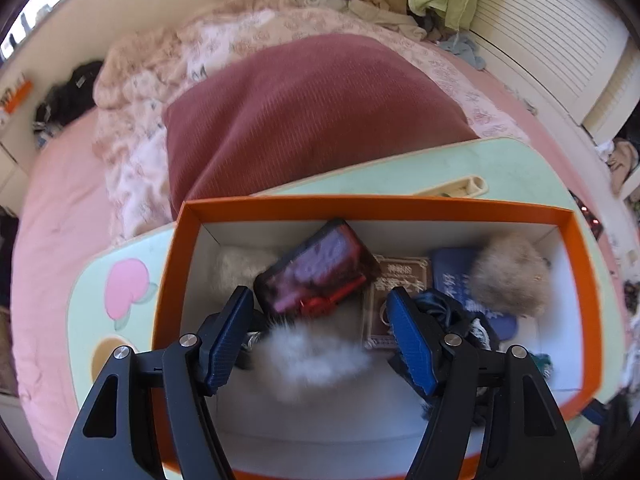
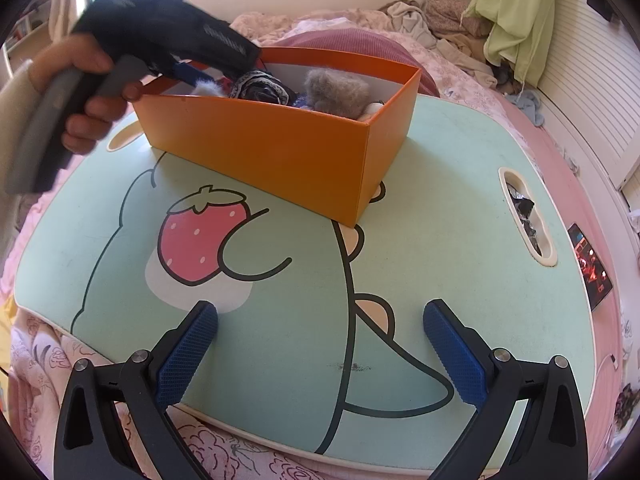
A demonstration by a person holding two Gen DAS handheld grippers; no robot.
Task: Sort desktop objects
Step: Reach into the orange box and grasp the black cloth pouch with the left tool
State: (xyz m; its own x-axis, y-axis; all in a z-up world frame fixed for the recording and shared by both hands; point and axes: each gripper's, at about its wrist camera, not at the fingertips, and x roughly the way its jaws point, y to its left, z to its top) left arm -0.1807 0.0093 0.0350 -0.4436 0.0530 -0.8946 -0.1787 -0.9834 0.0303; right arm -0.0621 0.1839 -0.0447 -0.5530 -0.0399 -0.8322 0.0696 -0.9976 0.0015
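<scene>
Two grippers work over a mint-green lap table [image 2: 440, 216] printed with a strawberry, standing on a pink bed. Ahead and left of the right gripper [image 2: 320, 316] sits an orange cardboard box [image 2: 280, 148], white inside; that gripper's jaws stand wide apart over bare tabletop, with nothing between them. The left gripper [image 1: 320, 304], gripped by a hand [image 2: 86, 80], points down into the box, jaws apart, with a blurred white fluffy pompom [image 1: 316, 356] between them; contact cannot be told. Just beyond its fingertips lies a dark red phone-like case [image 1: 320, 268], to its right a tan fur pompom [image 1: 508, 276] on a blue pouch [image 1: 456, 276].
</scene>
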